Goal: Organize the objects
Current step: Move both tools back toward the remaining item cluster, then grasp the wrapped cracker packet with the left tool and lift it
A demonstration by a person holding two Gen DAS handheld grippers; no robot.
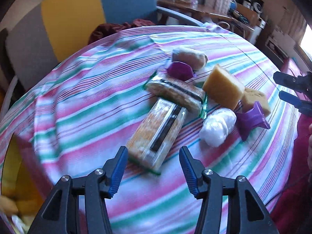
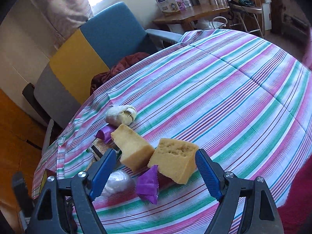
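Hovering over the striped tablecloth (image 1: 81,105), the left gripper (image 1: 154,167) stands spread and empty above the near wrapped packet (image 1: 156,134), its mate (image 1: 175,93) lying across the far end. The right gripper (image 2: 156,173), also spread, frames a sponge block (image 2: 173,159). I'd worry about crowding: closing could nudge the purple wrapper (image 2: 148,185) or topple the neighbouring sponge (image 2: 132,148).

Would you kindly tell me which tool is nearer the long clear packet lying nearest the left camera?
Left. The left tool hangs open just before the long clear packet; the right tool brackets a sponge block.
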